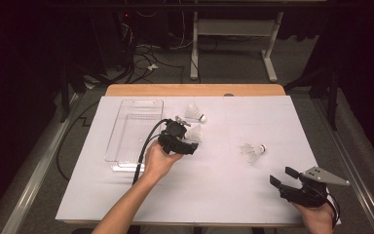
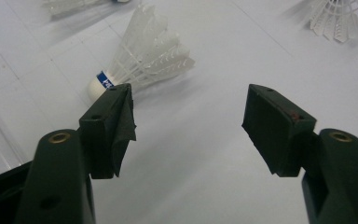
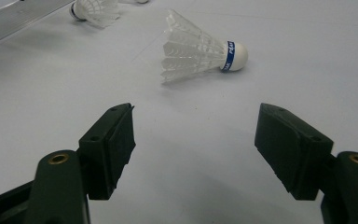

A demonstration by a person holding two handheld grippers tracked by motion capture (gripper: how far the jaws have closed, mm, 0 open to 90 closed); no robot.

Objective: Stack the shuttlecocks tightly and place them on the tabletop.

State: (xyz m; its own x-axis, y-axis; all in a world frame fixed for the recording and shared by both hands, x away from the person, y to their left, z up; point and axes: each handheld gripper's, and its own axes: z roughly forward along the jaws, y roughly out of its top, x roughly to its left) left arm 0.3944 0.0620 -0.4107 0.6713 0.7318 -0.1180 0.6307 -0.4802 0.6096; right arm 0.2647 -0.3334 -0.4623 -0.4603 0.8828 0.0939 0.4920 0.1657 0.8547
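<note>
Three shuttlecocks lie on the white counter (image 1: 126, 195), to the right of a clear plastic tray (image 1: 126, 114) that stands at the left.

The left tongs (image 1: 193, 144) are held over the middle of the counter, spread wide with nothing between the jaws. Just beyond them lies the middle shuttlecock (image 2: 140, 63). In the left gripper view it is seen ahead and off toward the left jaw, its white cork with the blue band close by that jaw's tip and its feather skirt fanning away up and to the right. Its long axis thus runs slantwise across the line of the jaws, not square between them, so a small shift toward that side is judged necessary before a closing would catch it.

The right tongs (image 1: 285, 176) rest at the near right corner, likewise spread and empty. The right shuttlecock (image 1: 253, 151) lies well ahead of them, its cork pointing right.

The far shuttlecock (image 1: 195, 113) lies beyond the left hand (image 1: 158, 161). The left tongs are by far the nearer to the middle shuttlecock.
</note>
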